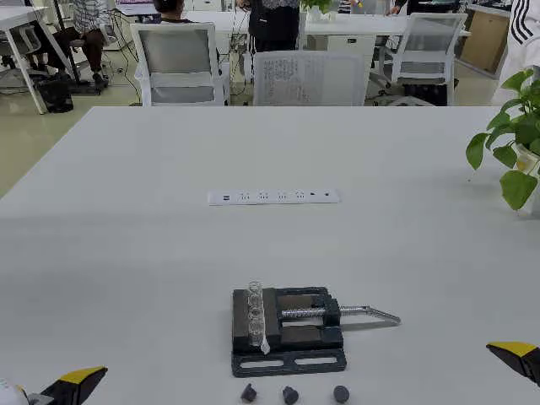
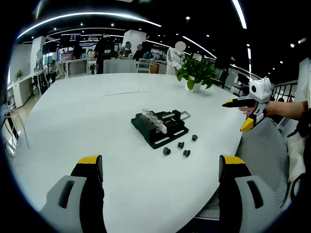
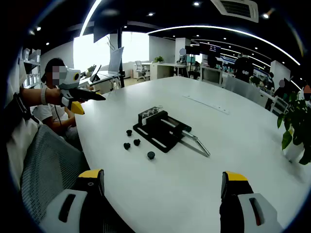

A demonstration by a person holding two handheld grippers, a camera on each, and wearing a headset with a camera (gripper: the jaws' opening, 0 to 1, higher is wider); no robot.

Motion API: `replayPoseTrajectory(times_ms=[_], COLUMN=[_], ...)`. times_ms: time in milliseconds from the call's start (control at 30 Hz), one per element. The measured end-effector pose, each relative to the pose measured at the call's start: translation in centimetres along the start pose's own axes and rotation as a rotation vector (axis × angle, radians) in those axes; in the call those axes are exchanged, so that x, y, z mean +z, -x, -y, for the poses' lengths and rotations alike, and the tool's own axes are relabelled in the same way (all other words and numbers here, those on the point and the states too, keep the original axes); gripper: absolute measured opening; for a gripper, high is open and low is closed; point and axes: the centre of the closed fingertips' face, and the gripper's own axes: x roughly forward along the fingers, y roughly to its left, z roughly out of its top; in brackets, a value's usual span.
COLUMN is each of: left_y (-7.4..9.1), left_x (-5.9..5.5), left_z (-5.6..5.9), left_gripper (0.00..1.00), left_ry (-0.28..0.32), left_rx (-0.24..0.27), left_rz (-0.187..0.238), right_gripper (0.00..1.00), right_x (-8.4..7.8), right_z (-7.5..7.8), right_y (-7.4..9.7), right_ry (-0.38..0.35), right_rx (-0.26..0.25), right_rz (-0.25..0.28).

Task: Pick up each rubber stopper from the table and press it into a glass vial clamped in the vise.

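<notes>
Stoppers (image 1: 289, 394) lay just before the vise (image 1: 287, 361), midway between left tongs (image 2: 161, 165) and right tongs (image 3: 163, 177), both spread wide.

Blk vise (image 1: 288, 363), dk-grey stoppers (image 1: 290, 394) (wht table (image 1: 126, 253))

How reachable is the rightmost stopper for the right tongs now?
Probably yes. The right tongs are open, and bare table lies between them and the rightmost stopper; the vise sits beyond it, out of the path.

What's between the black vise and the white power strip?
Nothing: in the head view, just bare table between the vise and the power strip.
</notes>
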Motion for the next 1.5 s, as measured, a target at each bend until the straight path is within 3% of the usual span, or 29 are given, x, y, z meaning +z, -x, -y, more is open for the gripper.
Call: replayPoseTrajectory(times_ms=[367, 667, 1500], left_y=[0.0, 0.2, 0.0], left_x=[-0.1, -1.0, -0.3], left_z=[-0.2, -0.2, 0.4], left_gripper=[0.99, 0.99, 0.99], left_ry=[0.015, 0.021, -0.018], left_rx=[0.015, 0.018, 0.006], left_rz=[0.01, 0.006, 0.015], right_gripper=[1.0, 1.0, 1.0], right_x=[-0.3, -0.3, -0.7], right_z=[0.2, -0.1, 0.5], right_y=[-0.2, -0.5, -1.1], right_ry=[0.018, 0.025, 0.06], right_rx=[0.004, 0.011, 0.044], right_rz=[-0.014, -0.026, -0.075])
